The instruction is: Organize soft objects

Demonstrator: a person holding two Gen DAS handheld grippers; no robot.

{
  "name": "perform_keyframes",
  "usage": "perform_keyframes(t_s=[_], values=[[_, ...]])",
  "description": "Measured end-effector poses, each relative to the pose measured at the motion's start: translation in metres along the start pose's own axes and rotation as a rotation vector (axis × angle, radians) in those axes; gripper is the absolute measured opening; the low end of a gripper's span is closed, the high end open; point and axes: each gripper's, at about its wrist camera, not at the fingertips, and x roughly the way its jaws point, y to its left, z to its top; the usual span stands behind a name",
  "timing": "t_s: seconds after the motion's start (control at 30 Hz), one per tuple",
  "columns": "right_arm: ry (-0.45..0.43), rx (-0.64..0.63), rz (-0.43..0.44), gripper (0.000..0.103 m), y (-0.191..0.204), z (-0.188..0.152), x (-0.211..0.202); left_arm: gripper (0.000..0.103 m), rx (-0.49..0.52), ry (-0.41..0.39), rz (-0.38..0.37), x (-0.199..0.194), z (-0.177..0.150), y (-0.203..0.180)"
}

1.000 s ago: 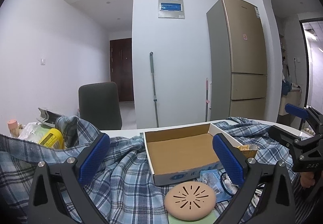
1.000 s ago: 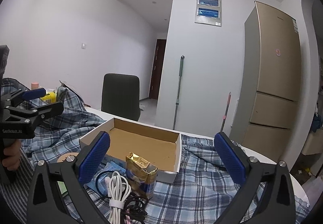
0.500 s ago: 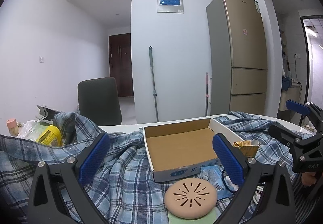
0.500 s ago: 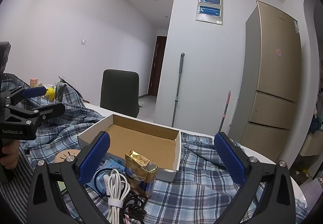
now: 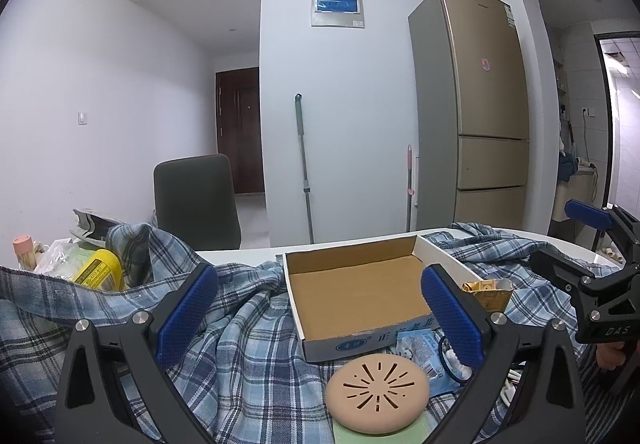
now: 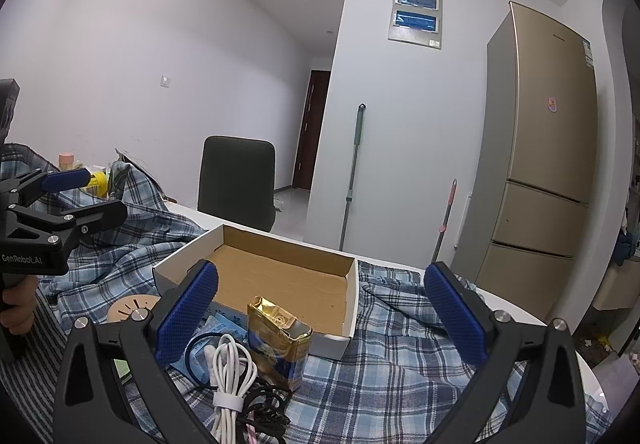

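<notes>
A rumpled blue plaid shirt point(image 5: 248, 340) covers most of the white table point(image 5: 240, 255), and an open cardboard box point(image 5: 356, 296) (nothing inside it) sits on the cloth. Both tongs hover above the table with nothing between their pads: the left gripper point(image 5: 318, 318) is spread wide over the shirt and the box's near wall, and the right gripper point(image 6: 320, 318) is likewise released. Just in front of the box lie a tan round slotted pad point(image 5: 377, 391), a gold and blue foil packet point(image 6: 278, 344) standing upright, and a coiled white cable point(image 6: 230, 376) beside black cords. A yellow bottle point(image 5: 98, 272) pokes out at the shirt's far left.
</notes>
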Motion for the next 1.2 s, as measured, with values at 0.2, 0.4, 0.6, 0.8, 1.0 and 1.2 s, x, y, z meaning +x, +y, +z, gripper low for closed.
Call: perform_keyframes(t_s=[0.2,0.4,0.6,0.8,1.0,1.2], values=[[0.001,-0.001,-0.001,0.103,-0.0003,-0.0002,0.0,0.103,0.002,0.0,0.0,-0.0002,-0.0002,-0.0003],[0.003,-0.004,-0.002,0.103,-0.0011,-0.0009,0.0005,0.103,0.0,-0.001,-0.001,0.0,-0.0001,0.0002],[0.002,-0.004,-0.002,0.103,-0.0002,-0.0012,0.0008,0.103,-0.002,-0.001,0.0,-0.0003,0.0001,0.0005],[-0.002,-0.004,-0.004,0.103,-0.0012,-0.0018,0.0005,0.103,-0.003,0.002,0.0,-0.0002,-0.0001,0.0003],[-0.004,-0.005,-0.005,0.103,-0.0011,-0.0019,-0.0007,0.103,-0.014,0.004,-0.001,-0.0007,-0.0006,0.0021],[-0.004,-0.005,-0.005,0.103,-0.0007,-0.0019,-0.0004,0.103,-0.007,-0.001,-0.001,0.0002,0.0,0.004]])
